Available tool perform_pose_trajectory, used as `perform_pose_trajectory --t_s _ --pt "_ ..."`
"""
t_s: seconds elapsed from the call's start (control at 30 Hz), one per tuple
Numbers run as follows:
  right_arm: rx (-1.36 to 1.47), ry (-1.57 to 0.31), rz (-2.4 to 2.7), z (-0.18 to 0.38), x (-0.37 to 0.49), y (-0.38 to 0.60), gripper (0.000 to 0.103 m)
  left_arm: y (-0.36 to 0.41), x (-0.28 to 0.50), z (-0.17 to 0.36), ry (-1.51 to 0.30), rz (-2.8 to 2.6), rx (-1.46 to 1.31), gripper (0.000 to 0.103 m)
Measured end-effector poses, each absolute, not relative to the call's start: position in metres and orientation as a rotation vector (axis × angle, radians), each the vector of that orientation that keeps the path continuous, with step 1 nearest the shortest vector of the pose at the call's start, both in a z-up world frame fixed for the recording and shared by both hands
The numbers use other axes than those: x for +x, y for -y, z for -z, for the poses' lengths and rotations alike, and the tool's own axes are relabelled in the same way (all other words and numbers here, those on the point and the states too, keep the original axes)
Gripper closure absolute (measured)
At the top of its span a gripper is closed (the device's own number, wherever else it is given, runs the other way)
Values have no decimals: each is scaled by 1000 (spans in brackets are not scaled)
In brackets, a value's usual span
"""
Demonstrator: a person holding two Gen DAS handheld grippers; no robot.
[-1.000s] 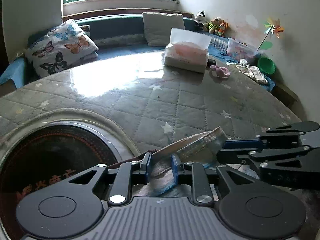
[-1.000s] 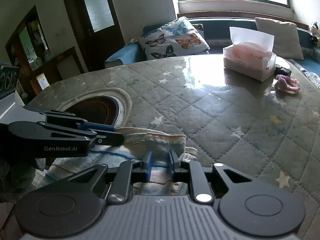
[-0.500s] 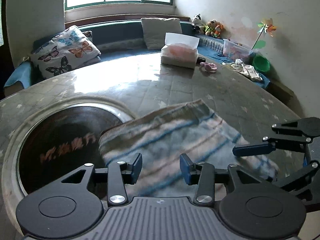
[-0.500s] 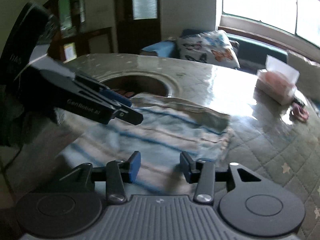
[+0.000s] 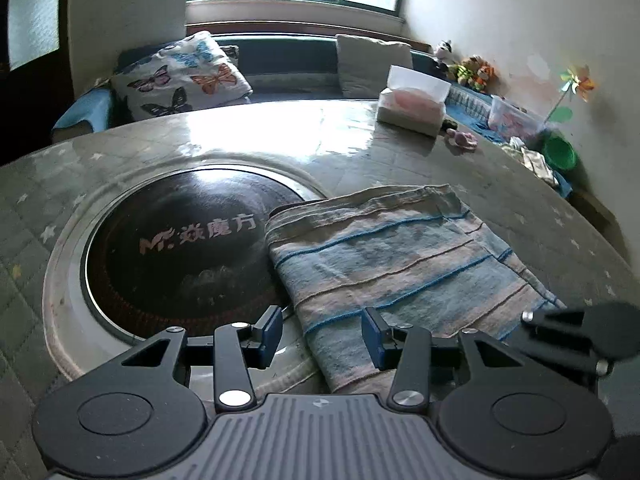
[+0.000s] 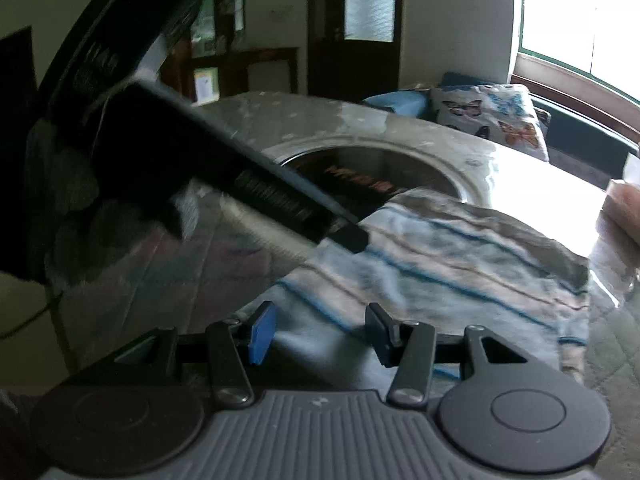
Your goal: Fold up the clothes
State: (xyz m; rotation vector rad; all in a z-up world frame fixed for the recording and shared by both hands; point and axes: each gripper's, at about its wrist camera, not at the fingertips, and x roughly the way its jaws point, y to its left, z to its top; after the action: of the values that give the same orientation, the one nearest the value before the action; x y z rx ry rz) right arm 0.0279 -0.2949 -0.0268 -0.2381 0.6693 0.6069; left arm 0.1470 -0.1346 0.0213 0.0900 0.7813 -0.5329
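Left wrist view: striped cloth (image 5: 400, 264) lies folded flat on quilted worktop (image 5: 400, 160), its left edge over the round dark inset (image 5: 180, 248). Left tool (image 5: 322, 334) wide, nothing held, just above cloth's near edge. Right tool (image 6: 320, 334) wide too, empty, over cloth (image 6: 440, 264). Tissue box (image 5: 412, 106) at far side.

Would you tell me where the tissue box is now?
In the left wrist view, the tissue box sits at the table's far right, beside a small pink item.
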Motion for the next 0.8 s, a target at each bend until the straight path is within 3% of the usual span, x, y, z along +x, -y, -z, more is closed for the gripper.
perform_pose_trajectory --t_s 0.4,0.8 --pt "-34 -624 -372 -7 40 377 51 130 154 -12 -827 473 11 54" --pt "287 -752 -173 32 84 447 51 134 156 -5 -862 464 -23 56"
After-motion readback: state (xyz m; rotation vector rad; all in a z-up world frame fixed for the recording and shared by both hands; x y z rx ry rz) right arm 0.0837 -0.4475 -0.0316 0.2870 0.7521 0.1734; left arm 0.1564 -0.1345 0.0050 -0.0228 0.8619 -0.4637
